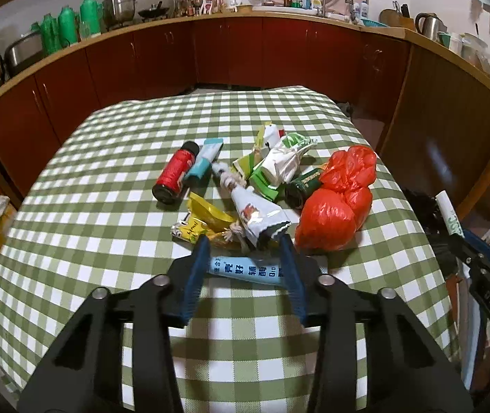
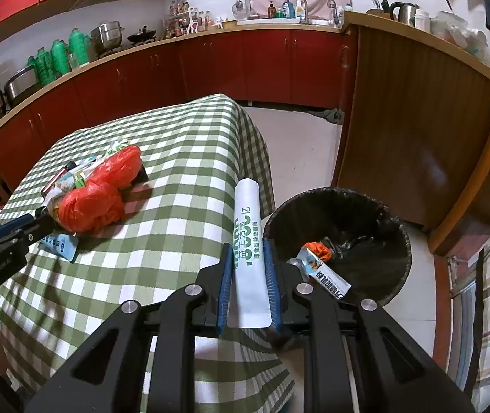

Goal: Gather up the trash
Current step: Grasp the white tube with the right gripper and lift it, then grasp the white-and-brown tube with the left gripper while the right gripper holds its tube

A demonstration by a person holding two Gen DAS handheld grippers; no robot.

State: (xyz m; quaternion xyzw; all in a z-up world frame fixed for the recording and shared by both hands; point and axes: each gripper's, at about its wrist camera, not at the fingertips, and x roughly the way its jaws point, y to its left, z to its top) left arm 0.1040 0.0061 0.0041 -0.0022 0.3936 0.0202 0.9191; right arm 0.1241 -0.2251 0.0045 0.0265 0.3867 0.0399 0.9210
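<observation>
- Left gripper point(image 1: 246, 246) low over table point(image 1: 73, 241), jaws apart around blue tube point(image 1: 245, 270) by trash pile point(image 1: 262, 186).
- Right gripper point(image 2: 247, 258) clamps white packet point(image 2: 248, 241) past table edge, beside bin point(image 2: 375, 206).

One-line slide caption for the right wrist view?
Right gripper holds a white sachet beside the black-lined trash bin, table edge below.
</observation>
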